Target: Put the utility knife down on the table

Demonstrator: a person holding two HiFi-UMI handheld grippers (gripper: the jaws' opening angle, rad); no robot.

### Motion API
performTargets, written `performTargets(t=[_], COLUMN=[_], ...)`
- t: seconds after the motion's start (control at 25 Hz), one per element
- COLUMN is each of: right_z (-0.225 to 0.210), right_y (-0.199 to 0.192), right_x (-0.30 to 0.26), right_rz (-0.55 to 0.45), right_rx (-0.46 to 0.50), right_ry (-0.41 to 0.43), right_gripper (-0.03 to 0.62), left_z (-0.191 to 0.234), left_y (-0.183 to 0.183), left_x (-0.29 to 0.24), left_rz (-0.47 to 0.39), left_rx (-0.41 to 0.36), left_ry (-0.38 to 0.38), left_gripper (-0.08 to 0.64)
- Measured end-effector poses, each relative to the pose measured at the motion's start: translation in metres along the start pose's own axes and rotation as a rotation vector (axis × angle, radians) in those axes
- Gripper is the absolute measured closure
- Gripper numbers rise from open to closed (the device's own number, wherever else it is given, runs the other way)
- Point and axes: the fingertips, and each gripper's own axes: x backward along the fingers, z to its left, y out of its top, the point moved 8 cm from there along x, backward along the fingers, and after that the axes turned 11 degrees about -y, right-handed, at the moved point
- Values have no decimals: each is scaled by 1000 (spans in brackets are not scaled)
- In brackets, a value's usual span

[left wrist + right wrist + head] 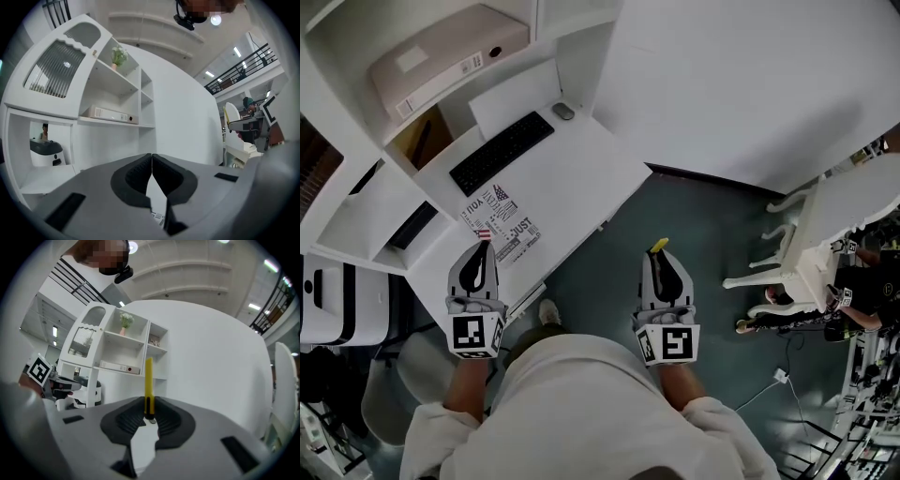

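Observation:
The yellow utility knife [658,246] sticks forward out of my right gripper [657,253], which is shut on it. In the right gripper view the knife [148,380] stands upright between the dark pads, pointing at the white shelving. This gripper hangs over the dark floor, to the right of the white desk [581,187]. My left gripper [484,247] is over the desk's near corner, above a printed sheet [502,223]. Its pads [140,171] meet with nothing between them.
On the desk lie a black keyboard [501,152] and a mouse [563,112]. A binder [441,58] lies on the shelf above. A white ornate table [825,225] stands at the right, with a person [862,281] beyond it. A white curved wall [741,84] is ahead.

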Motion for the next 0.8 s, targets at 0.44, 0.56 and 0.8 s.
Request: performTargets(t=[0.44,0.56,0.8], right_z=[9,12,11], right_y=[-2,-2,-8], right_x=[-78,-91,-124], right_rz=[14,21,38], right_rx=[1,-1,-4], right_ry=[-16,-6,40], right_gripper=[522,522,522], left_z=[50,55,57], left_y=[-1,0,3], left_x=[-53,-62,-82], left_rz=[-3,-1,-1], left_rx=[13,16,11], left_ry=[-4,-3,8], left_gripper=[558,558,558])
